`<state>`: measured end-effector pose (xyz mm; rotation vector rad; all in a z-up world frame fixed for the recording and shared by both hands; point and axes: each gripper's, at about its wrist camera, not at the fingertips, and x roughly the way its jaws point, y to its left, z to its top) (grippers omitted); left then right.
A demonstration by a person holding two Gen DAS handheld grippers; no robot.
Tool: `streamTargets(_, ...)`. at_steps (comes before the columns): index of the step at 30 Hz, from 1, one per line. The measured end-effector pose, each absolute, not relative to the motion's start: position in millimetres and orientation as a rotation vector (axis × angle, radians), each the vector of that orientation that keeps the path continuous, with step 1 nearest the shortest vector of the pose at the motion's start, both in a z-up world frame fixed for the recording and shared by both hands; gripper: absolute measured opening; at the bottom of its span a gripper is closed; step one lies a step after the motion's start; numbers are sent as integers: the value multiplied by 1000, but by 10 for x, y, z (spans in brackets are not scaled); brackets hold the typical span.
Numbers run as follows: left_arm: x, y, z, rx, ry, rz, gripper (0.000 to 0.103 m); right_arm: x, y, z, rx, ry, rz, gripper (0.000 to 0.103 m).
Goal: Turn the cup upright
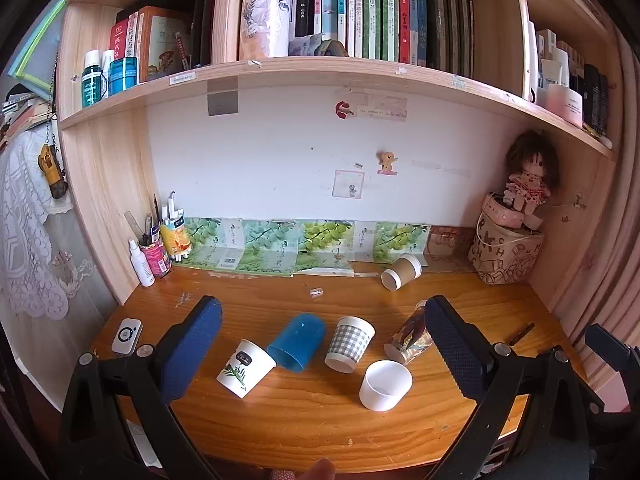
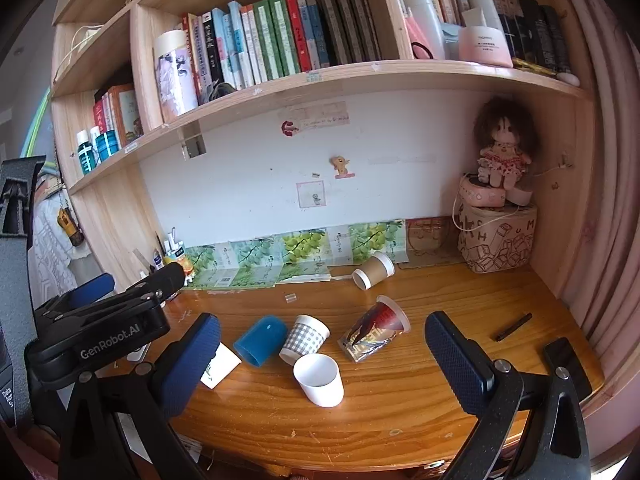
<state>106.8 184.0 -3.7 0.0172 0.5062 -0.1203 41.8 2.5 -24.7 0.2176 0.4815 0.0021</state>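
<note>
While both grippers, left (image 1: 322, 344) and right (image 2: 322, 354), hang released, a smooth white plastic cup (image 2: 319, 380) stands upright. Behind it lie a blue tumbler (image 2: 260, 341) and a checked paper cup (image 2: 303, 339); bare glossy desk (image 2: 360, 428) stretches toward the front edge.

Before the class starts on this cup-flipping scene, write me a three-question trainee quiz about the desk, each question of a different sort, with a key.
1. True or false: the blue cup stands upright.
2. Which cup lies farthest back, near the wall? A) brown paper cup B) checked cup C) plain white cup
3. Fill in: both the left gripper and the right gripper are ____ and hold nothing.

Key: 1 false, it lies on its side; 2 A; 3 open.
</note>
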Motion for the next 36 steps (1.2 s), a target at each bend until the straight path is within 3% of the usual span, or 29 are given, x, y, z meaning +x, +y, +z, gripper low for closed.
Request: streamTargets(36, 1061, 1626, -39, 68, 517, -105, 102, 562, -108, -364, 280, 537, 45, 102)
